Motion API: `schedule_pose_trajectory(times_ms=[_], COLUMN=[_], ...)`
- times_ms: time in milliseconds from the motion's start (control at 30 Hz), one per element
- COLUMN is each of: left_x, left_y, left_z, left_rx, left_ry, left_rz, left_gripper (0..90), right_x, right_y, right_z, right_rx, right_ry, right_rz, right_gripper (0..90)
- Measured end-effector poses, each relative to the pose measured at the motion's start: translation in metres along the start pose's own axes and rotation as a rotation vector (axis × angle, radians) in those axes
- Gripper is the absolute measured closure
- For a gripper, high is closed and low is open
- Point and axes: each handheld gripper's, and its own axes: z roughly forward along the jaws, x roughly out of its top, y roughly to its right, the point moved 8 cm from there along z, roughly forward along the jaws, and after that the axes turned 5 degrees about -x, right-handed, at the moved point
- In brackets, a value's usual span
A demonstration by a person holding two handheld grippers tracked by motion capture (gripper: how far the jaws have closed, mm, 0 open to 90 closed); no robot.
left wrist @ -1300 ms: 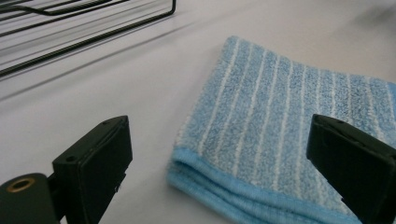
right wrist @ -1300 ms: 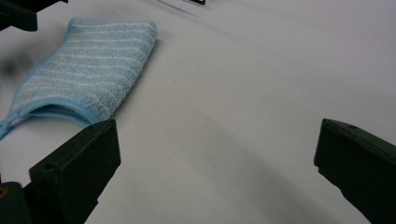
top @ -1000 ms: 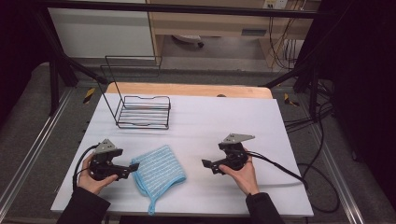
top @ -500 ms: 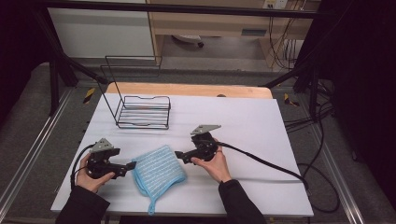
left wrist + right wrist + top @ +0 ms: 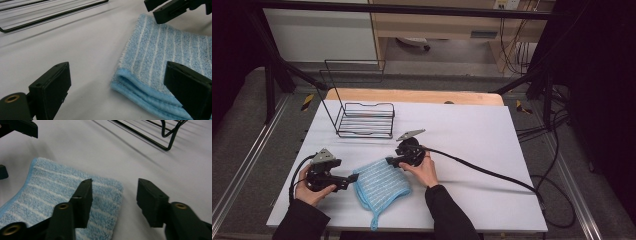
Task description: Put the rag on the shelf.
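Cloth [image 5: 379, 184] between tools, corner under right tool [image 5: 113, 195]

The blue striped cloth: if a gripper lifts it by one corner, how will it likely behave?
The blue striped cloth is folded terry, so it will probably droop and unfold. It looks light and its looped pile should grip the pads, not slip. Pushed across the smooth table, it would likely bunch.

Dark sleeves were worn; each black gripper, left [image 5: 353, 177] & right [image 5: 388, 161], was topped w/ a grey three-cornered plate, black cable trailing, brass-ringed screw holes.
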Motion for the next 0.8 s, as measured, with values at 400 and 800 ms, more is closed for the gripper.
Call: schedule_pose_trajectory(times_ms=[400,800], left_x=[0.000,0.000], left_y=[0.000,0.000], left_z=[0.000,-0.001], left_rx=[0.001,0.001], left_ry=[0.000,0.000], left_rz=[-0.003,0.000], left_gripper=[8.5,8.8], right_x=[-0.009,-0.009], right_y=[0.002,0.000], right_z=[0.015,0.004], right_rx=[0.047,-0.008], right_ry=[-0.045,-0.024], right_rz=[0.020,0.043], right_gripper=[75.2,83.3])
